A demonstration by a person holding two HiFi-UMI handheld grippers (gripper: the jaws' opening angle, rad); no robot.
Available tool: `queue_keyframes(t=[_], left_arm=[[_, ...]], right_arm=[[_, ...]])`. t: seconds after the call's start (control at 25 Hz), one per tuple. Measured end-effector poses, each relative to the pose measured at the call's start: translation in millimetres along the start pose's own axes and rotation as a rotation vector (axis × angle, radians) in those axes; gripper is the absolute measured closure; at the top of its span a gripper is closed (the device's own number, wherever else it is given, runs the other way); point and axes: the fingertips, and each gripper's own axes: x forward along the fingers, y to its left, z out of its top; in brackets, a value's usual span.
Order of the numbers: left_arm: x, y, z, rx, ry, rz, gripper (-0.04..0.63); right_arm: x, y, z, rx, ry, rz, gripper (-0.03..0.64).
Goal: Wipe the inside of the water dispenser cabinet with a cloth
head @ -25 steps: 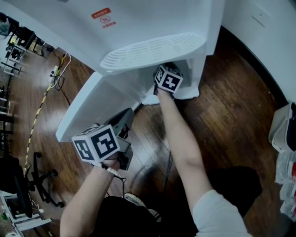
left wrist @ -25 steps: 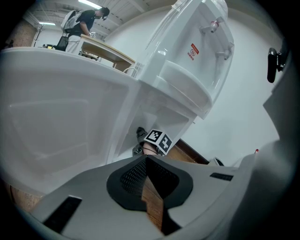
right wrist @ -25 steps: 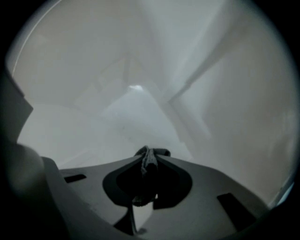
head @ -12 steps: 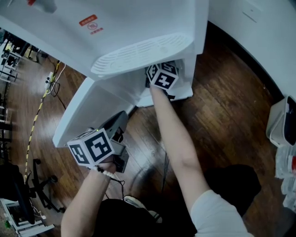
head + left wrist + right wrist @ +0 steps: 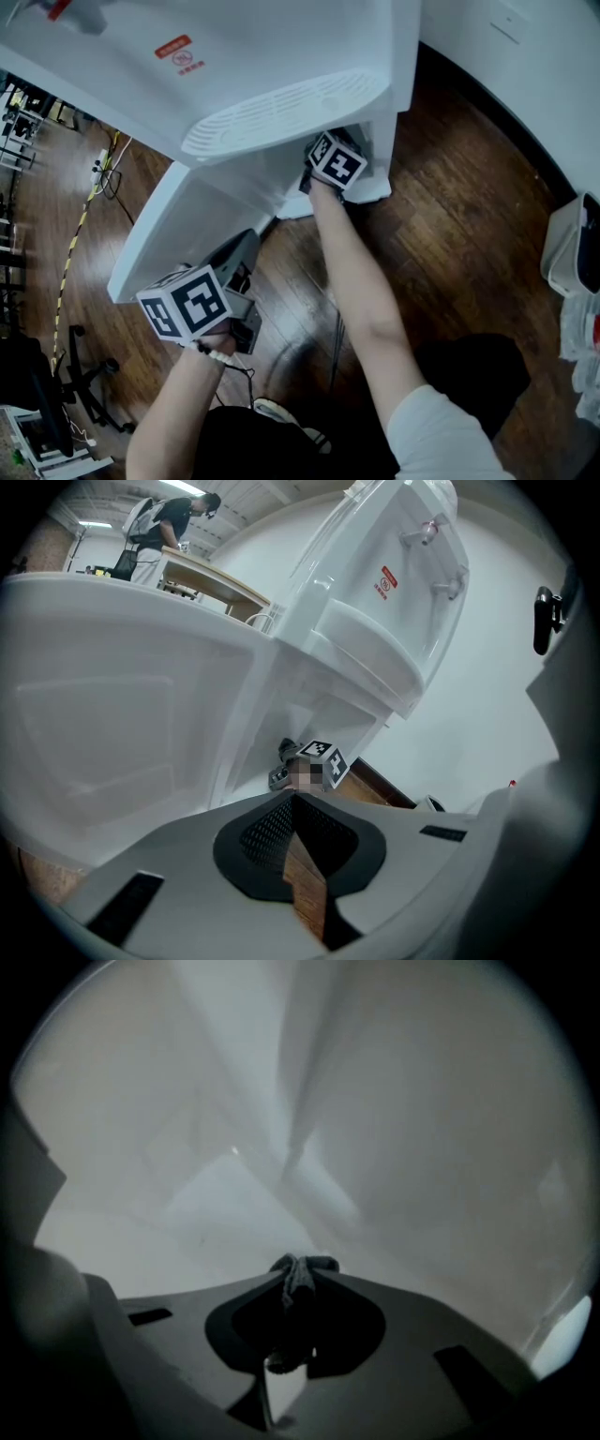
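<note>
The white water dispenser (image 5: 281,56) stands with its lower cabinet door (image 5: 178,225) swung open to the left. My right arm reaches into the cabinet under the drip tray (image 5: 281,108); only the right gripper's marker cube (image 5: 337,161) shows at the opening. In the right gripper view, the right gripper (image 5: 298,1283) is shut on a dark grey cloth (image 5: 298,1271), close to the white inner walls (image 5: 234,1204). My left gripper (image 5: 249,244) hangs outside by the door's lower edge. It (image 5: 292,803) is shut with nothing in it.
Dark wooden floor (image 5: 459,216) surrounds the dispenser. Cables and a power strip (image 5: 103,155) lie at the far left, with an office chair (image 5: 84,375) below them. A white bin (image 5: 572,253) stands at the right edge. A person (image 5: 159,527) stands by a desk far behind.
The right gripper's cube has shifted slightly back and forth at the cabinet mouth, staying inside. The left gripper has barely moved.
</note>
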Motion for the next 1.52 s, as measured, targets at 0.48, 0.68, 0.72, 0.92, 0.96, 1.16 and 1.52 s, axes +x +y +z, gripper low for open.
queue_keyframes(t=[0.48, 0.68, 0.72, 0.92, 0.96, 1.16, 1.52], left_arm=[[-6.5, -1.0, 2.2, -0.013, -0.009, -0.022, 0.607], [-11.4, -2.8, 6.6, -0.015, -0.021, -0.030, 0.607], [-12.2, -2.0, 7.1, -0.017, -0.023, -0.033, 0.607], [-16.5, -1.0, 5.9, -0.013, -0.018, -0.049, 0.607], [-17.6, -2.5, 6.7, -0.009, -0.018, -0.053, 0.607], [-22.0, -4.9, 9.1, -0.012, -0.029, -0.062, 0.607], [-27.6, -0.6, 10.3, -0.023, -0.039, -0.043, 0.607]], right_arm=[[-19.1, 17.4, 33.4, -0.072, -0.183, 0.015, 0.572], [-48.3, 55.4, 82.4, -0.081, -0.351, 0.058, 0.572], [-54.0, 62.1, 91.1, -0.083, -0.374, 0.066, 0.572], [-79.0, 77.4, 118.2, -0.063, -0.450, 0.082, 0.572], [-80.6, 76.9, 118.5, -0.059, -0.450, 0.081, 0.572], [-69.6, 47.7, 97.4, 0.060, -0.373, 0.010, 0.572], [-55.3, 13.3, 57.4, 0.128, -0.276, -0.079, 0.572]])
